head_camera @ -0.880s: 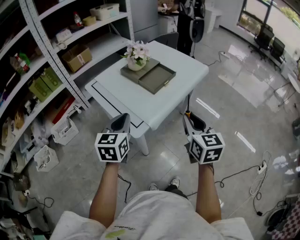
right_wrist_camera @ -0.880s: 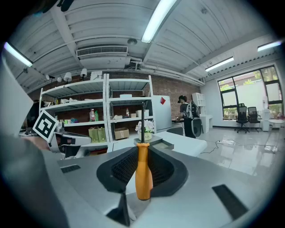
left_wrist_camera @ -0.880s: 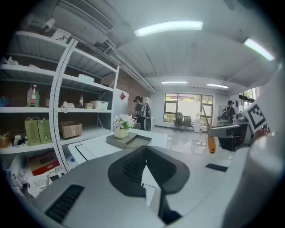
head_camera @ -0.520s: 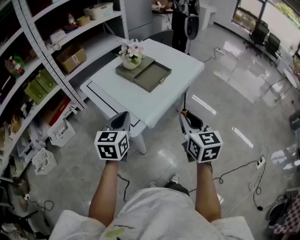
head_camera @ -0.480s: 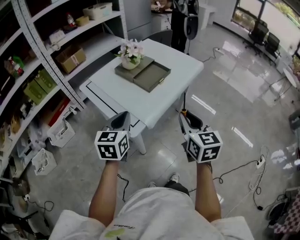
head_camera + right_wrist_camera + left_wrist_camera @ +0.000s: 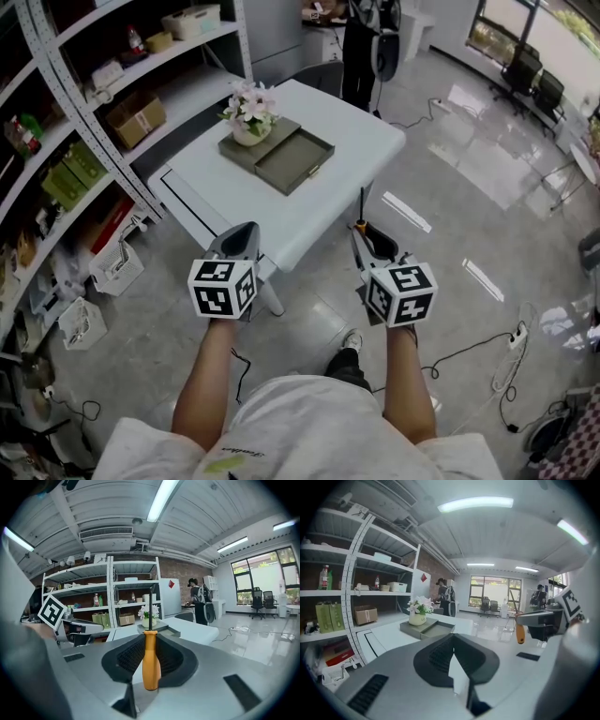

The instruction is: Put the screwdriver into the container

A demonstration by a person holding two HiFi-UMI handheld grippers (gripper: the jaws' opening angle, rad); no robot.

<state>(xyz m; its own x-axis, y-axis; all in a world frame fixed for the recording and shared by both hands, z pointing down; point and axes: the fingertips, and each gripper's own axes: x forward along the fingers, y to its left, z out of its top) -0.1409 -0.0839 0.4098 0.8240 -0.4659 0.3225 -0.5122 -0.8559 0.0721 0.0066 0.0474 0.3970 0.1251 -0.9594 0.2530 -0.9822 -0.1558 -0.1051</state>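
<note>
The right gripper (image 6: 370,240) is clamped on the screwdriver (image 6: 150,664): in the right gripper view its two dark ribbed pads (image 6: 127,657) press against either side of the handle. The handle is plain orange, smooth and bottle-shaped, fat at the butt end and narrowing to a slim neck. A thin dark shaft runs straight out from that neck, in line with the jaws. In the head view only the orange neck and the dark shaft show ahead of the gripper's nose, pointing at the near edge of the white table (image 6: 361,131).

The left gripper (image 6: 240,246) is held level beside it, the two well apart. Its jaws are together with nothing between them.

The container (image 6: 298,159), a shallow grey open tray, lies on the table well beyond the screwdriver's tip. A flat grey slab (image 6: 234,147) adjoins its left side and carries a pale pot of pink and white flowers (image 6: 248,114). Metal shelving (image 6: 70,89) stocked with boxes and bottles stands left of the table.
</note>
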